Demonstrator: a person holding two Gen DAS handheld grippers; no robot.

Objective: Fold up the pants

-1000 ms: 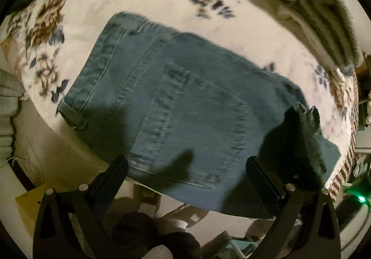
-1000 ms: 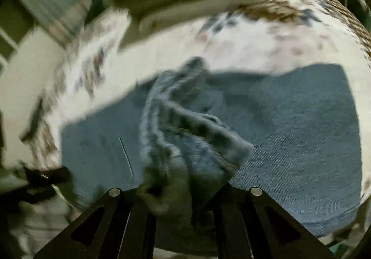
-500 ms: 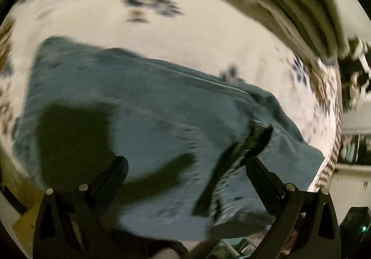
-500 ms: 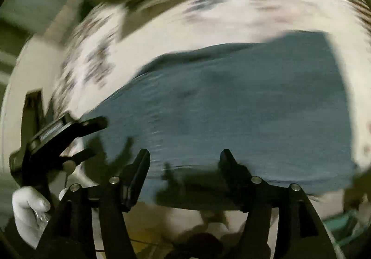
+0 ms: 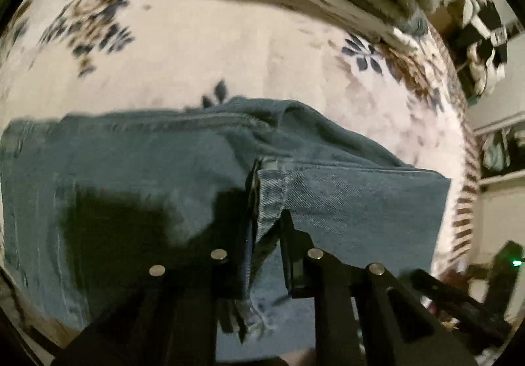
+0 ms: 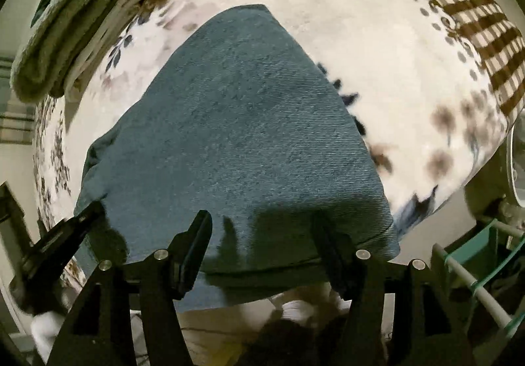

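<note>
The left gripper (image 5: 267, 234) is clamped on a hem edge of the jeans (image 5: 137, 175), low in the frame's centre. The right gripper (image 6: 262, 234) hangs with jaws spread over the jeans' near edge, holding nothing. The jeans lie folded across the floral blanket (image 6: 377, 38), filling mid-frame. A stack of towels (image 6: 62, 25) sits at upper left in the right view.

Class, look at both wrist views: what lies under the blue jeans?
The jeans lie on a floral blanket, which shows all around them. Whatever is directly beneath the denim is covered and cannot be seen.
</note>
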